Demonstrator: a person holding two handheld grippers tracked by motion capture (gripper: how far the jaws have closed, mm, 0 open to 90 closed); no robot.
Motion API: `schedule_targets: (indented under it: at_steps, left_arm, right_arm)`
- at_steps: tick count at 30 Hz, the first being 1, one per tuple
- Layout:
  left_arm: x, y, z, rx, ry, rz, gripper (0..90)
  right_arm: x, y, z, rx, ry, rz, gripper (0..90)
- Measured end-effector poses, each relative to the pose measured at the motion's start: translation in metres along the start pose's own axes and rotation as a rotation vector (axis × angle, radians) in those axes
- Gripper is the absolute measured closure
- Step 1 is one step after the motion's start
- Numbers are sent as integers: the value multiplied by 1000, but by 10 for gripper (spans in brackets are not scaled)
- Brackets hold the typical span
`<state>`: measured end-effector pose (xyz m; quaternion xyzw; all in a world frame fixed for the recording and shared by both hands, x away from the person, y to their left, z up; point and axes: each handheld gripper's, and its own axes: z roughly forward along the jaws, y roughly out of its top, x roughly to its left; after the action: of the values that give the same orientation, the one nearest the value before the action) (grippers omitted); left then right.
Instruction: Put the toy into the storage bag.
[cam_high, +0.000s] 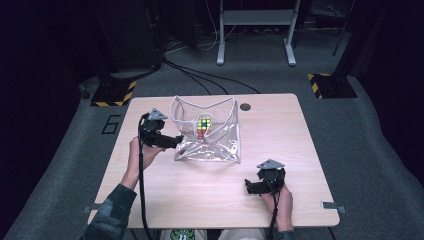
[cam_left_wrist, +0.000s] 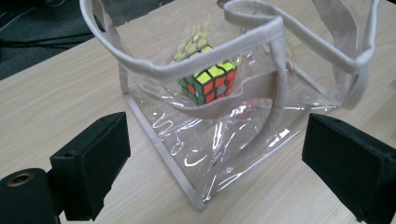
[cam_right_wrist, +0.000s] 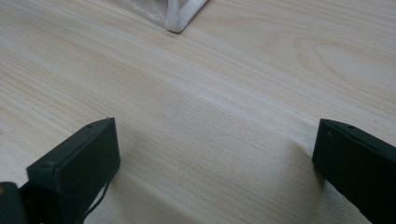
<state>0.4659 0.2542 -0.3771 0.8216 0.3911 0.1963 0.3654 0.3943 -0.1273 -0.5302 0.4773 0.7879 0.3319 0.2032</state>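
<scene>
The left tool (cam_left_wrist: 215, 163) has its jaws spread wide with nothing pinched; in the left gripper view they frame the near bottom corner of the clear bag (cam_left_wrist: 219, 140), which fills the middle and upper part of that frame. In the high view this tool (cam_high: 176, 141) sits left of centre, its tip at the bag's left wall (cam_high: 182, 125). The right tool (cam_right_wrist: 215, 154) is also spread and holds nothing, hovering over bare desk (cam_right_wrist: 196, 93) at the lower right of the high view (cam_high: 248, 186), well apart from the bag.

The bag looks like thin, floppy plastic film with pale fabric edging and two webbing handles (cam_left_wrist: 243, 18); its walls sag and crease, so it will likely buckle if pushed and slip if pinched on the glossy film. The stitched rim or a handle seems the surest place to grip. Inside, toward the upper centre, lies a puzzle cube (cam_left_wrist: 210, 84), rigid and light, likely to slide or tumble if the bag tilts.
</scene>
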Motion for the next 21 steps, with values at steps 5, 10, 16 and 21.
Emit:
schedule_targets:
  at_steps: [5,10,16,21]
  left_arm:
    - [-7,-11,-1,2,-1,12,81]
    - [-13,-27,3,25,4,25,84]
    - [-15,-45,7,38,2,12,87]
    - [-17,-61,11,46,-4,-2,88]
  right_arm:
    - [0,0,0,-2,-3,4,0]
    - [0,0,0,-2,-3,4,0]
    - [0,0,0,-2,-3,4,0]
    - [0,0,0,-2,-3,2,0]
